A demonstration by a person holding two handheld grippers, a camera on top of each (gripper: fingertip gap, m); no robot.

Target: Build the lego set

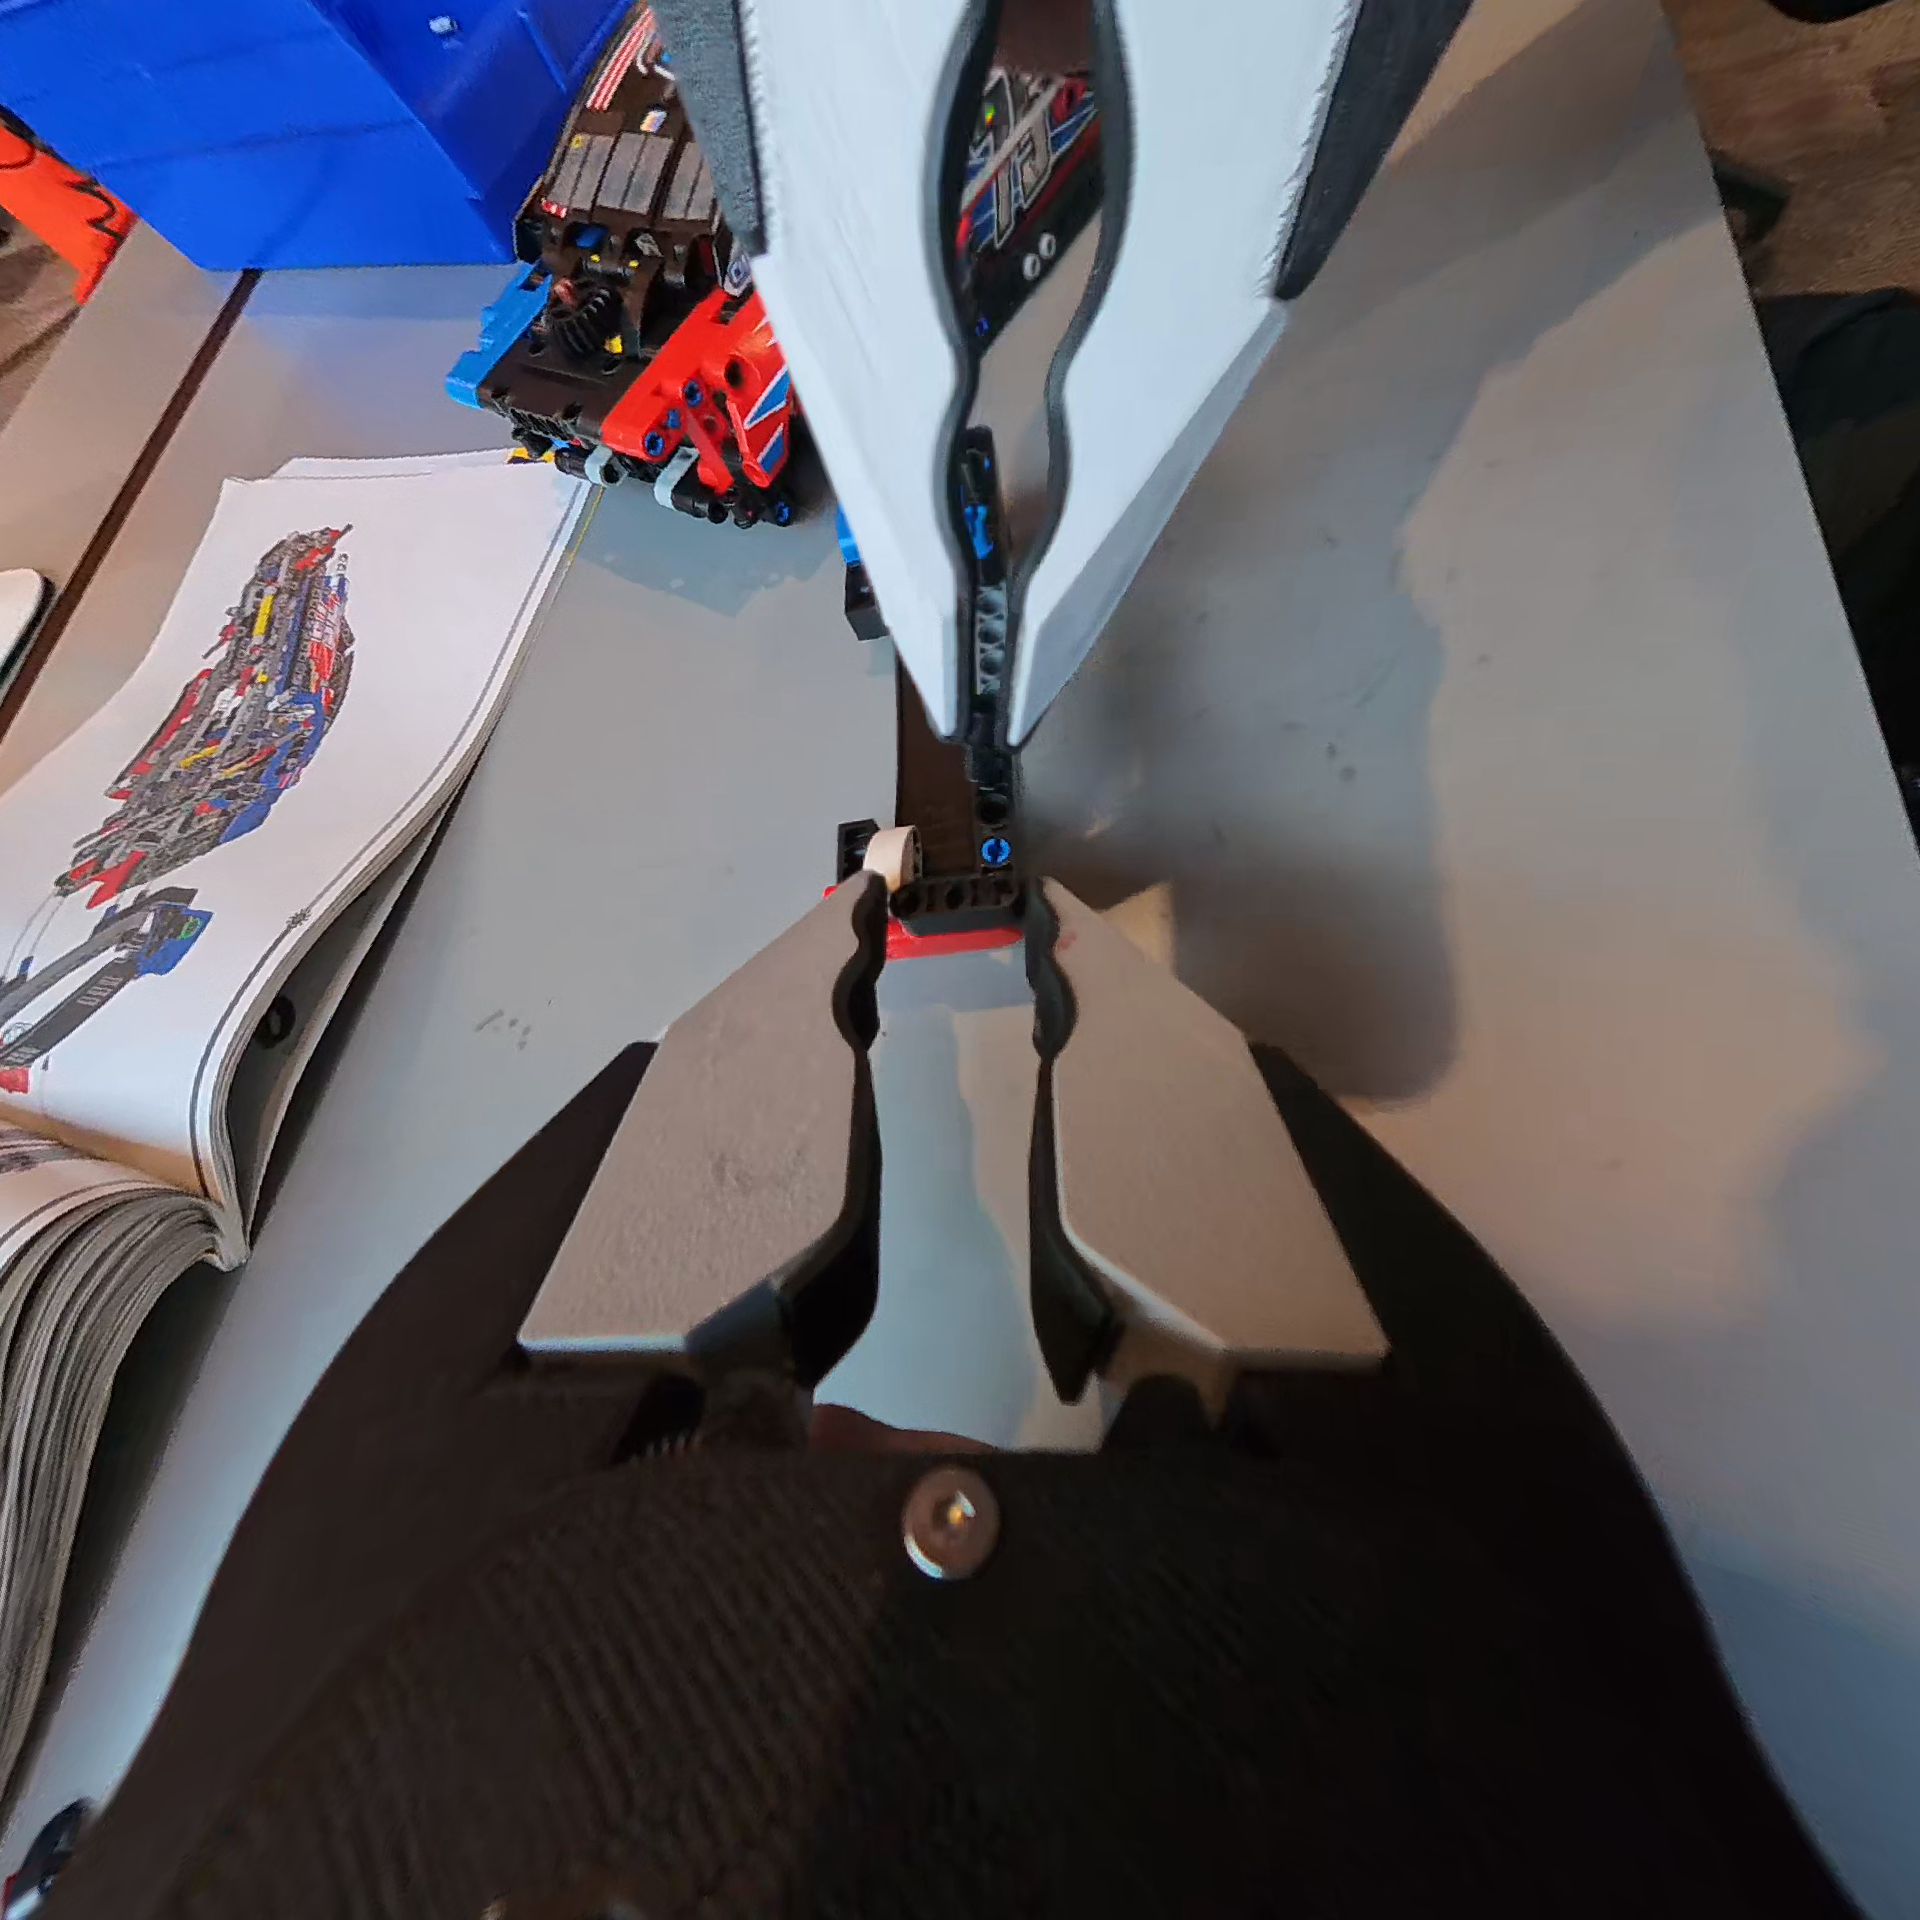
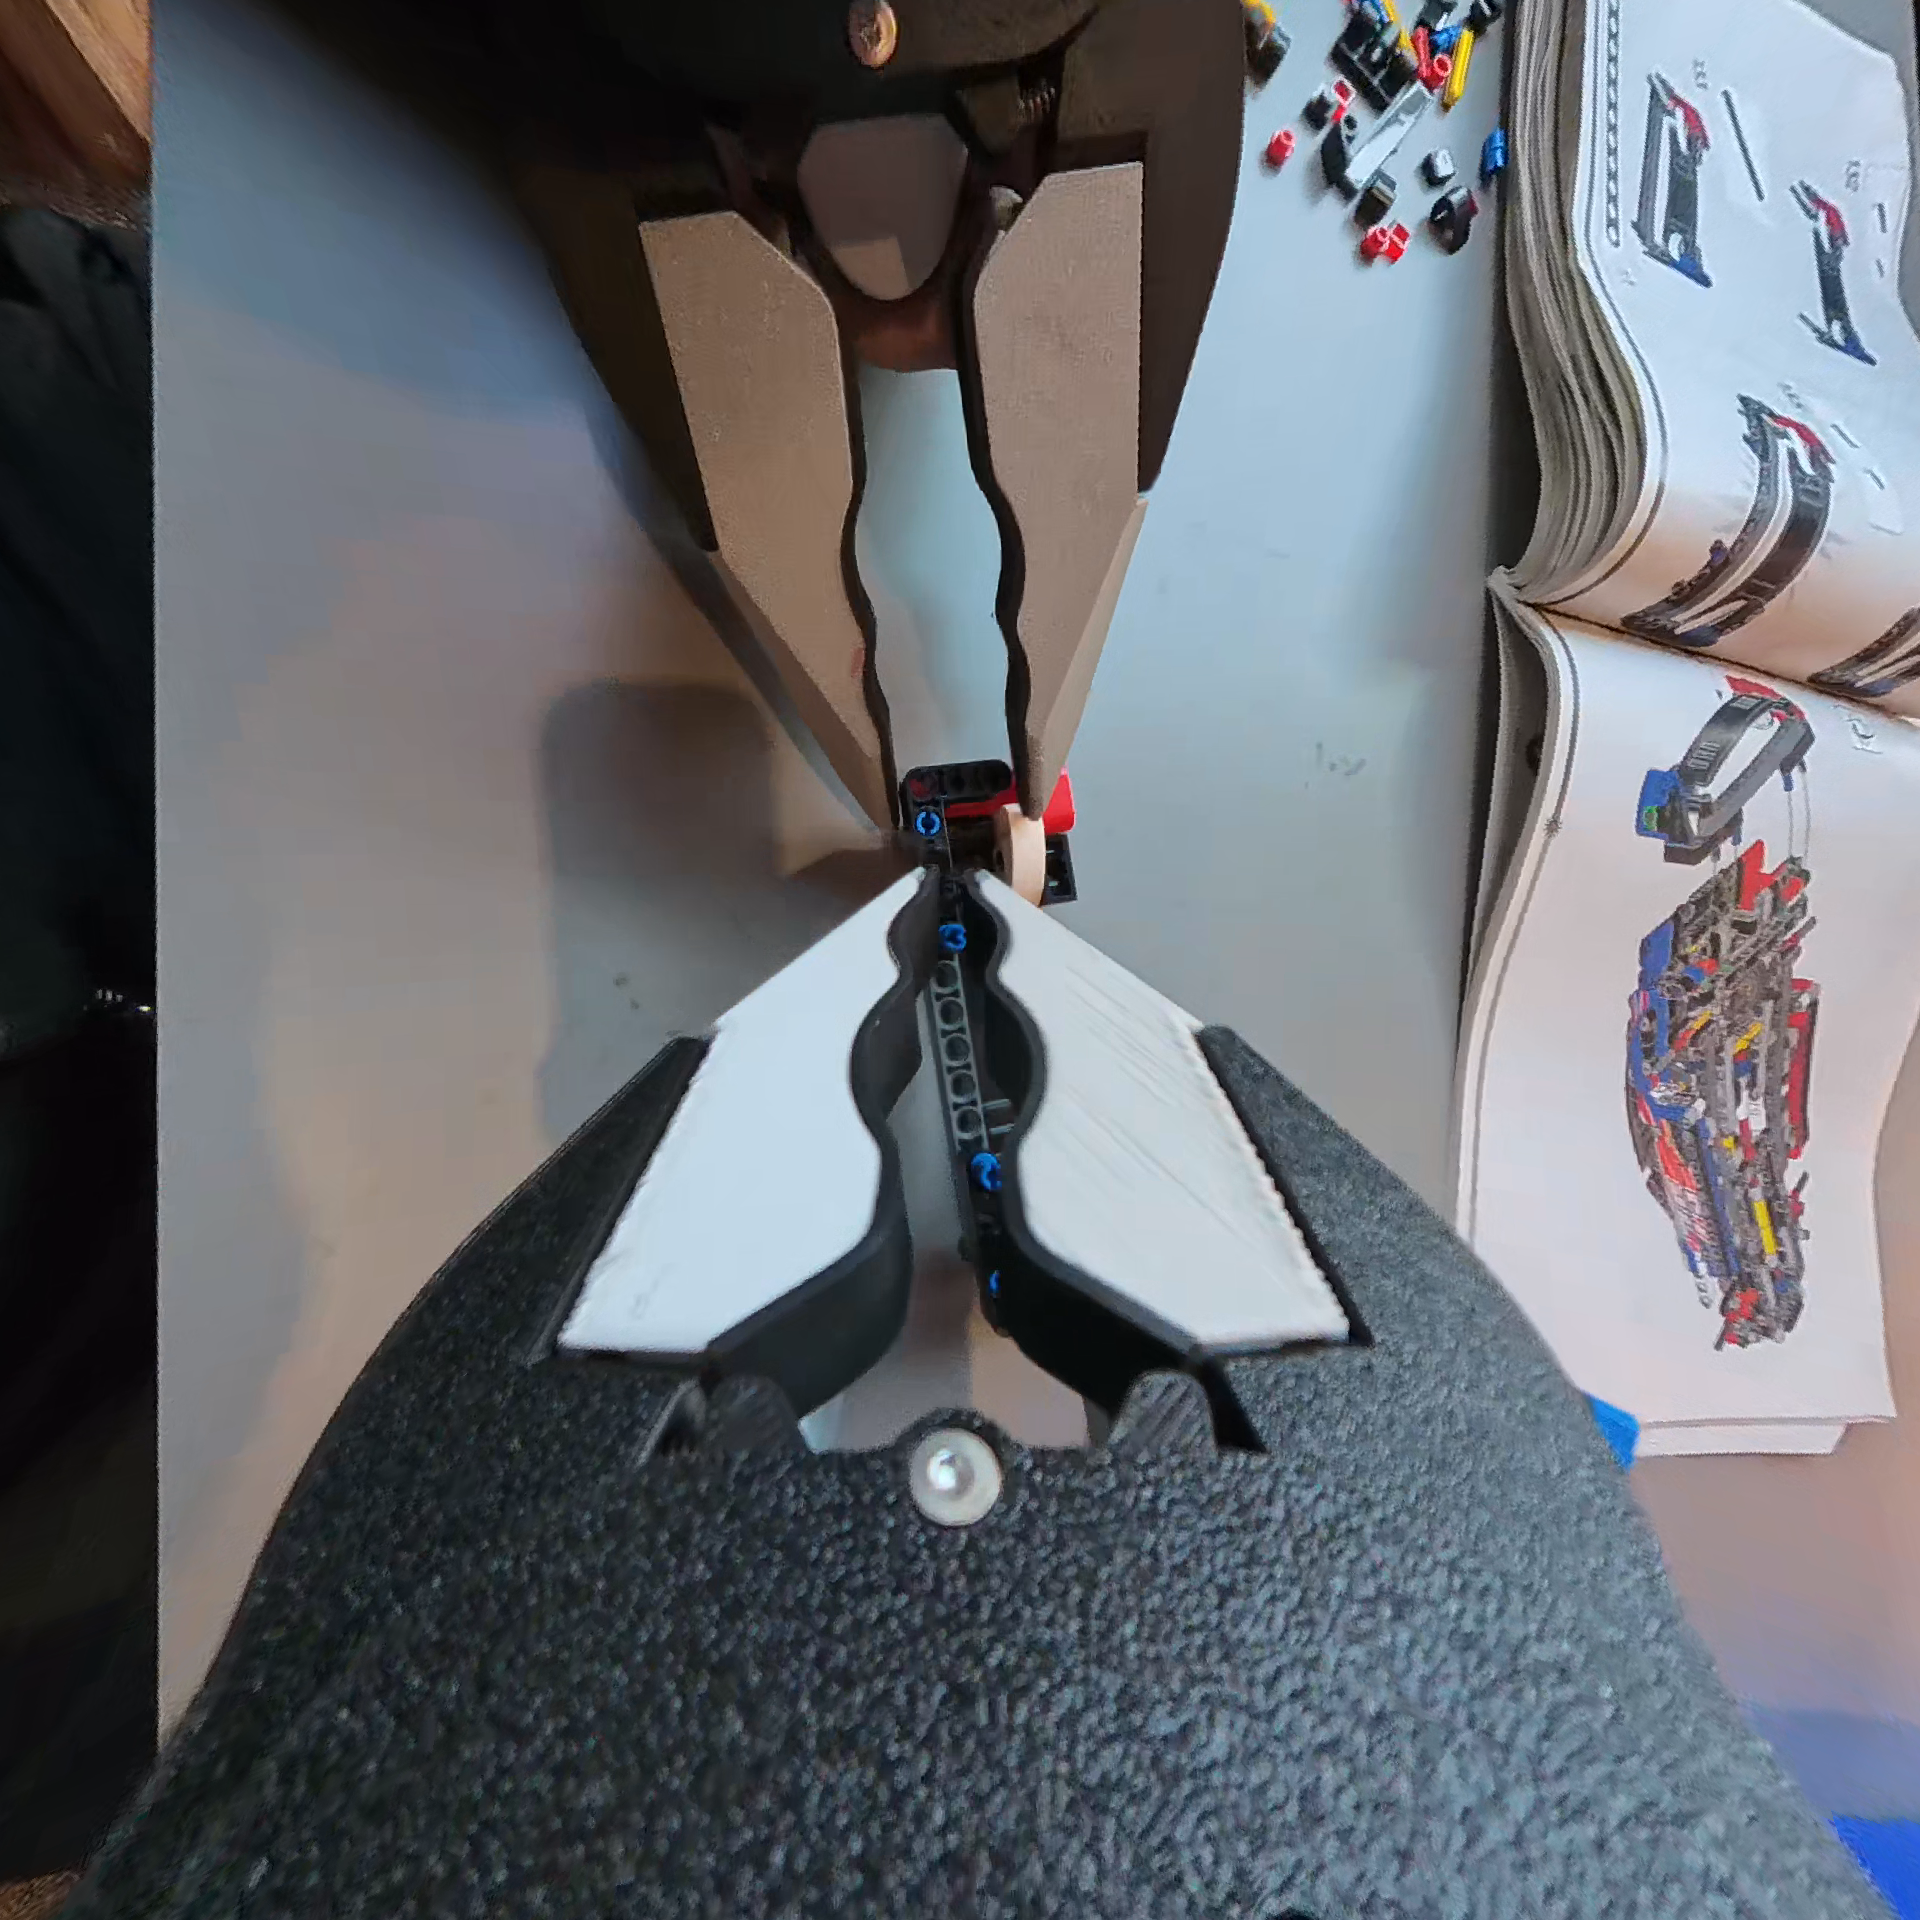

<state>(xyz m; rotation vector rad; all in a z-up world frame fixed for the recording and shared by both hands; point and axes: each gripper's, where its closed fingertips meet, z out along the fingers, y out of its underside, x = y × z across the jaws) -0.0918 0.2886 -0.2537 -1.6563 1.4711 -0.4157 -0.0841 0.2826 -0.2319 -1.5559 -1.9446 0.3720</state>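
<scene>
My right gripper (image 2: 951,883) clamps the grey beam (image 2: 961,1049) of a subassembly above the table (image 2: 364,520). My left gripper (image 1: 956,899) grasps its black end piece (image 1: 956,896). The 2 grippers face each other beside the manual (image 2: 1683,935).

Setting: looks like a hobby or lab work desk set up for model assembly. A plain pale grey tabletop (image 1: 1455,727) with scuff marks is serving as the work surface. A thick instruction booklet (image 2: 1662,987) is lying open on it, showing coloured build diagrams. Loose small bricks (image 2: 1382,135) in red, black, blue and yellow are sitting scattered just beyond the booklet's far page. A partly built red, blue and black model (image 1: 644,343) is standing beside the booklet's other end, with a blue plastic bin (image 1: 281,125) behind it. Wood flooring (image 2: 73,83) is showing past the tabletop edge.
</scene>
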